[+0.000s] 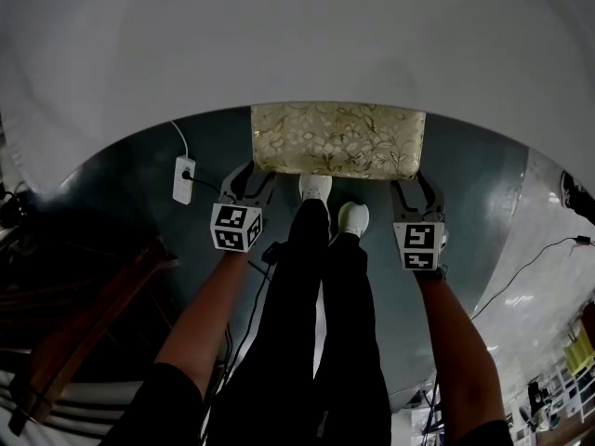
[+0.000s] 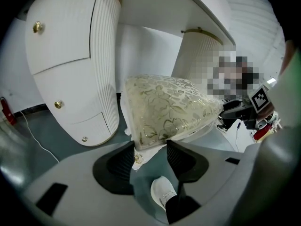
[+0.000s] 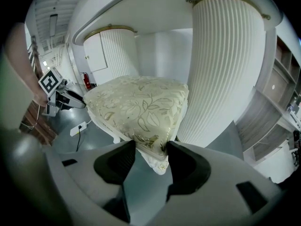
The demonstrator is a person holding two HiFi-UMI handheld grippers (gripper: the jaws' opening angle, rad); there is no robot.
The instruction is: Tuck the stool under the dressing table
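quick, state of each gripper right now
left gripper: closed on one near corner of the stool
right gripper: closed on the stool's other near corner

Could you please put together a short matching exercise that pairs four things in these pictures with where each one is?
Things:
1. cream and gold floral cushioned stool
2. white power strip
3. white ribbed drawer pedestal with brass knobs
4. white sneaker nearest the stool

Places:
A. lying left of the left gripper in the head view
B. left of the stool in the left gripper view
C. one near corner between each gripper's jaws
D. at the stool's near edge, between the left gripper and the right gripper

Pairs: 1-C, 2-A, 3-B, 4-D
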